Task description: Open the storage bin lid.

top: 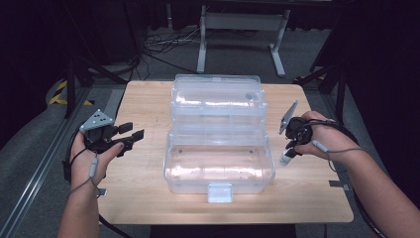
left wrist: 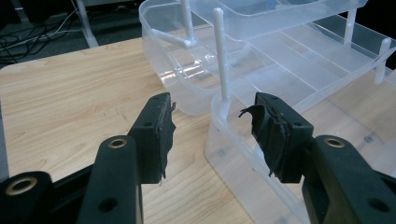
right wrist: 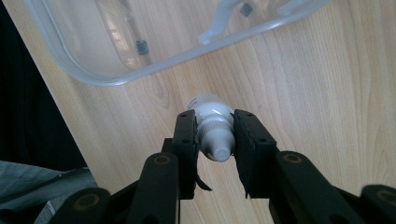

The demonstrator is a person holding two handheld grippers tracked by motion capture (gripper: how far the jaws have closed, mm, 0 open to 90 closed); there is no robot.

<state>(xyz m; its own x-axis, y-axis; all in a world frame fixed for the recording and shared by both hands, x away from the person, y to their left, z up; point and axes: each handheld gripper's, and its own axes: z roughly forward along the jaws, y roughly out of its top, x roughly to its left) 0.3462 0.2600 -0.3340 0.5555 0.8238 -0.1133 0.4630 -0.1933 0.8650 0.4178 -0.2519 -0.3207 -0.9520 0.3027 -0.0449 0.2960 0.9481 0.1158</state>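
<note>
High view: we see a clear plastic box [top: 218, 148] standing open mid-counter [top: 143, 193], its upper trays stepped back; the left gripper [top: 130, 137] rests at the counter's left edge, apart from the box, jaws released and holding nothing; the right gripper [top: 288, 153] hangs just right of the box, pointing down, a small white bottle [top: 286, 157] between its jaws.

Left gripper view: we look between the spread jaws at the box's near corner [left wrist: 224, 135]; a thin white strut [left wrist: 221, 56] rises toward the trays; nothing between the pads.

Right gripper view: jaws clenched on the bottle [right wrist: 212, 126], its ridged cap toward the camera; wood counter [right wrist: 327, 84] below; the box's rounded rim [right wrist: 112, 74] lies near, beyond the bottle, not touching it.
</note>
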